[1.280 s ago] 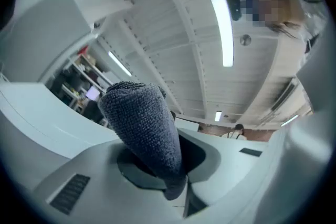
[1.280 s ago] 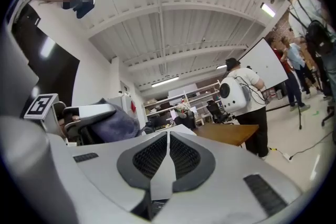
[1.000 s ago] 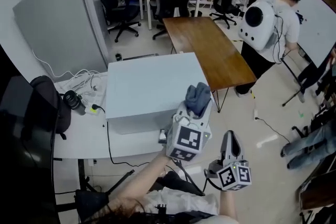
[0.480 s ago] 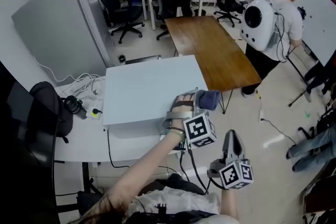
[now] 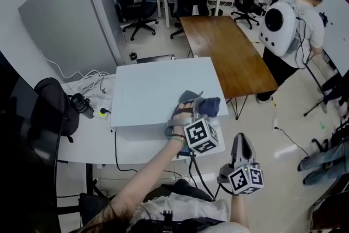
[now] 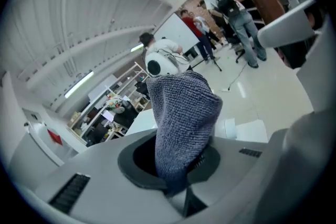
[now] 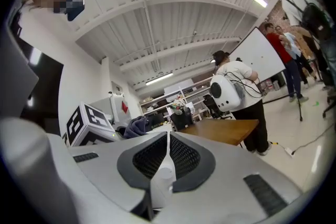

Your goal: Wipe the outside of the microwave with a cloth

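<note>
Wiping microwave top | I had left gripper clamped on cloth | soft, limp, light: I judged bunched grip best | right gripper jaws together, empty

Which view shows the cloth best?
Left gripper view: the cloth fills the centre, clamped in the left claw. Head view shows it small over the microwave top; right gripper view catches only a corner.

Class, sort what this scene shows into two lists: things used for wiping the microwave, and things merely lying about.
In use: microwave; grey-blue cloth, clamped in the left claw.
Lying about: black camera, white cables, black bag, wooden table; the right claw, shut and empty.
</note>
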### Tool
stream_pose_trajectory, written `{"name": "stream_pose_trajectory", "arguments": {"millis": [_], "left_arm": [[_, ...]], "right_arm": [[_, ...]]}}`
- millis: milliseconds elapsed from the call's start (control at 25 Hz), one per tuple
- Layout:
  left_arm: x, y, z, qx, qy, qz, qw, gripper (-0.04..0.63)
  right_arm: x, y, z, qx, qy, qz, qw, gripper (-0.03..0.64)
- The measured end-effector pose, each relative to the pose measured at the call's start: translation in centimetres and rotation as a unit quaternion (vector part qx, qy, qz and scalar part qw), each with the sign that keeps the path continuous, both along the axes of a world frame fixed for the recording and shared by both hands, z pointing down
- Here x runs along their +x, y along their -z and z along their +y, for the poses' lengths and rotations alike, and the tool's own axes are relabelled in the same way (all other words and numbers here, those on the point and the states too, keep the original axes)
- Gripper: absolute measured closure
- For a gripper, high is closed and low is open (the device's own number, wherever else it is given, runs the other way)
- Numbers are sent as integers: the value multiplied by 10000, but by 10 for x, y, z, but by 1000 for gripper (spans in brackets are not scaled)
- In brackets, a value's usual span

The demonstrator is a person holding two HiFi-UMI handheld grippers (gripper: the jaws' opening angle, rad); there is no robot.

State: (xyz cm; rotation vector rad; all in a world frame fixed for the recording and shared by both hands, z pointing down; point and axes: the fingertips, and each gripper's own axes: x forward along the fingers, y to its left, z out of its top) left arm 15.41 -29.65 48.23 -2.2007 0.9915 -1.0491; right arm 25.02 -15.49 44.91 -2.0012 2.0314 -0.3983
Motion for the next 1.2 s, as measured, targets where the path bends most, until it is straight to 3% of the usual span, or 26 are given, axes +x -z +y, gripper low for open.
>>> {"name": "stream_pose_trajectory", "arguments": {"millis": [80, 160, 400, 720, 840, 1040, 1120, 1200], "left_arm": [[-4, 2, 0, -225, 39, 521, 9984, 545], [-8, 1, -1, -299, 101, 718, 9969, 545], [-32, 2, -6, -339, 411, 747, 9958, 545], [-117, 5, -10, -227, 1171, 857, 9892, 545], [-172, 6, -9, -69, 1704, 878, 9814, 545], [-261, 7, -5, -15, 2646, 967, 9595, 545], [-282, 8, -6, -15, 2873, 989, 9527, 545], [-288, 15, -12, 73, 2933, 972, 9510, 545]], "right_arm": [[-15, 4, -11, 21, 257, 319, 9992, 586], [-27, 7, -24, 74, 440, 459, 9980, 586], [-58, 17, -50, 214, 865, 677, 9937, 586], [-98, 22, -65, 257, 1344, 713, 9880, 586], [-114, 22, -67, 275, 1541, 698, 9852, 586], [-133, 20, -67, 243, 1792, 610, 9816, 586], [-138, 21, -67, 220, 1848, 536, 9811, 586], [-140, 23, -67, 234, 1853, 482, 9812, 586]]}}
